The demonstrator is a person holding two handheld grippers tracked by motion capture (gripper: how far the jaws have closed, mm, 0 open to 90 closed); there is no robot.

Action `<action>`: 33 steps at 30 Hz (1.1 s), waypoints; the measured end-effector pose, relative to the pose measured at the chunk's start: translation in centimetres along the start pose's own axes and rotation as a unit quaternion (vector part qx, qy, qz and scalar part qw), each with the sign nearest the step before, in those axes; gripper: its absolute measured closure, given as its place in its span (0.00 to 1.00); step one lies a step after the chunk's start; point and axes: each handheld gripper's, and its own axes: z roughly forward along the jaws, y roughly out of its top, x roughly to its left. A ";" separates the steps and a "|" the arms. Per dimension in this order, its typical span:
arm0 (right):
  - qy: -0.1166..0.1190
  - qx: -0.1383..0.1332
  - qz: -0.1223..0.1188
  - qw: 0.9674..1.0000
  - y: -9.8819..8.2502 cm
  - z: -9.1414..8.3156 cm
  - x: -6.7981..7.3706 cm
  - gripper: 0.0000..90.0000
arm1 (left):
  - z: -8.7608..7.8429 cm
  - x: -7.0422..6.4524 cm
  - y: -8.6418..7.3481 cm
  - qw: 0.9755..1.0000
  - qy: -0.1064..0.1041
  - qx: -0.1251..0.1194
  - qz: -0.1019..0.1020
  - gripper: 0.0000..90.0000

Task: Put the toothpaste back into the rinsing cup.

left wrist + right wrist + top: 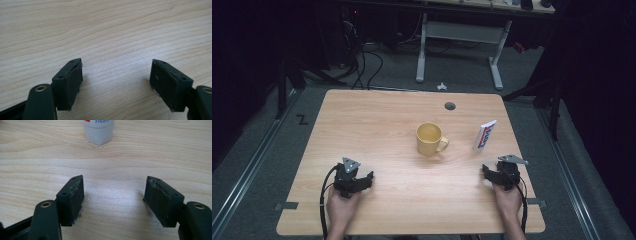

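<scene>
Left gripper (pixel 362 178): near left on the table (pixel 377 115), jaws wide apart, nothing between them.
Right gripper (pixel 490 172): near right, jaws wide apart, nothing between them.
White tube (pixel 484 135): standing up, just beyond the right gripper.
Yellow mug (pixel 429 138): middle of the table, left of the tube.

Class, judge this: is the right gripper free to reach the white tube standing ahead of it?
Probably yes: the right gripper is open, and bare table lies between it and the white tube.
</scene>
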 end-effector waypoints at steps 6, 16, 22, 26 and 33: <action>0.000 0.000 0.001 1.000 0.0 0.0 0.0 0.36 | 0.0 0.0 0.0 1.000 0.000 0.000 0.000 0.30; 0.000 0.000 0.002 1.000 0.0 0.0 0.1 0.35 | 0.0 0.0 0.0 1.000 0.000 0.000 0.000 0.30; 0.001 0.002 0.000 1.000 0.0 0.0 0.1 0.34 | 0.0 0.0 0.0 1.000 0.000 0.000 0.000 0.30; 0.000 0.004 0.001 1.000 0.0 0.0 0.2 0.32 | 0.0 0.0 0.0 1.000 0.000 0.000 0.000 0.30; 0.001 0.004 0.002 1.000 -0.1 -0.1 0.1 0.32 | 0.0 0.0 0.0 1.000 0.000 0.000 0.000 0.30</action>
